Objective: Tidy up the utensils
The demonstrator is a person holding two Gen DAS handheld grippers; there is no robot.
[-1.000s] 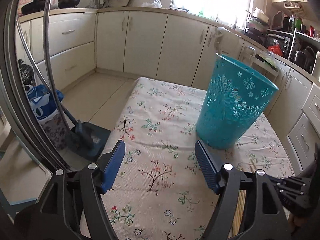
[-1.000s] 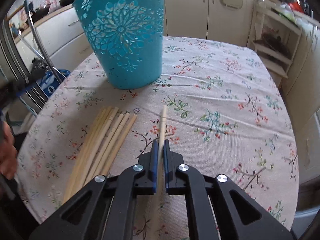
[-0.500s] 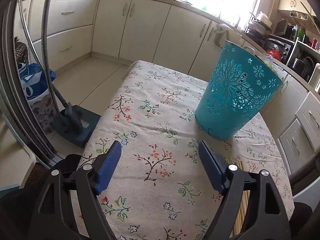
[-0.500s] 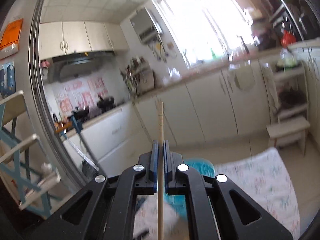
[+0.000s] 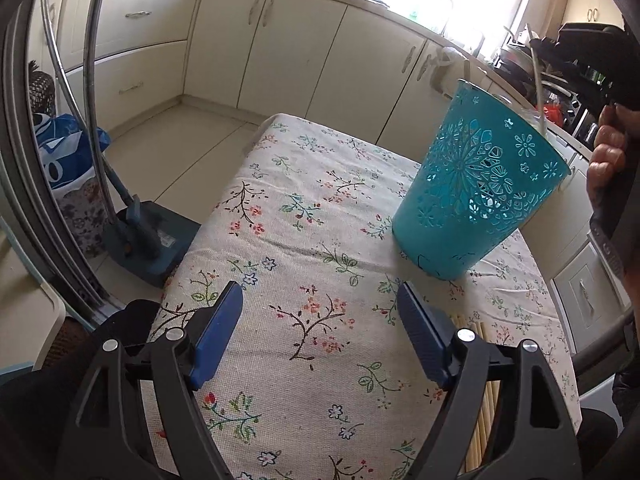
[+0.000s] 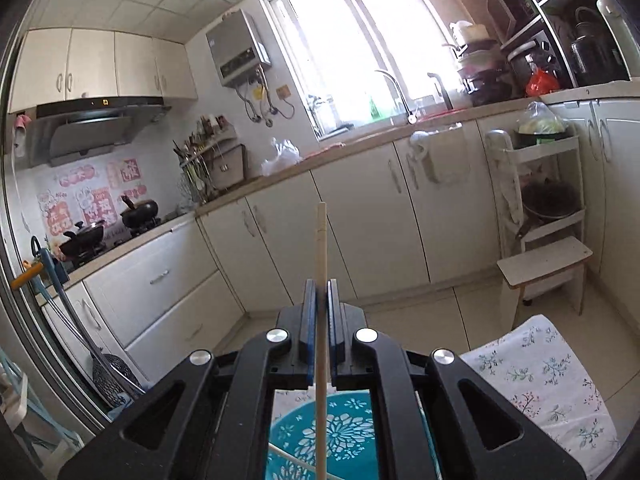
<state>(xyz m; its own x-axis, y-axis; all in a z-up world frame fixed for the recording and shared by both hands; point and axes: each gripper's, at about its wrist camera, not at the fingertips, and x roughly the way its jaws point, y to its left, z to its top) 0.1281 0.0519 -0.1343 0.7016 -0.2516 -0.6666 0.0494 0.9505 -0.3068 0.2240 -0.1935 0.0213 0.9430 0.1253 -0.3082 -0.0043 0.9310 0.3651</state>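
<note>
A teal perforated basket (image 5: 476, 184) stands on the flowered tablecloth (image 5: 304, 240). My left gripper (image 5: 318, 296) hovers low over the cloth in front of it, open and empty. Several wooden chopsticks (image 5: 486, 396) lie on the cloth at the lower right, partly behind my finger. My right gripper (image 6: 321, 292) is shut on one chopstick (image 6: 321, 248), which stands upright through the jaws. Its lower end hangs over the basket's mouth (image 6: 344, 436). From the left wrist view, a hand (image 5: 604, 156) holds that gripper above the basket, with the thin chopstick (image 5: 540, 92) dangling.
The table's left edge drops to the tiled floor, where a blue floor cleaner (image 5: 140, 236) and a blue bag (image 5: 64, 156) stand. Cream cabinets (image 6: 360, 220) line the walls. A small wooden step stool (image 6: 544, 268) stands beyond the table's far corner.
My right gripper has lifted its chopstick off the cloth and risen over the basket, tipping up to face the kitchen wall. The left gripper has rolled slightly and opened a little wider.
</note>
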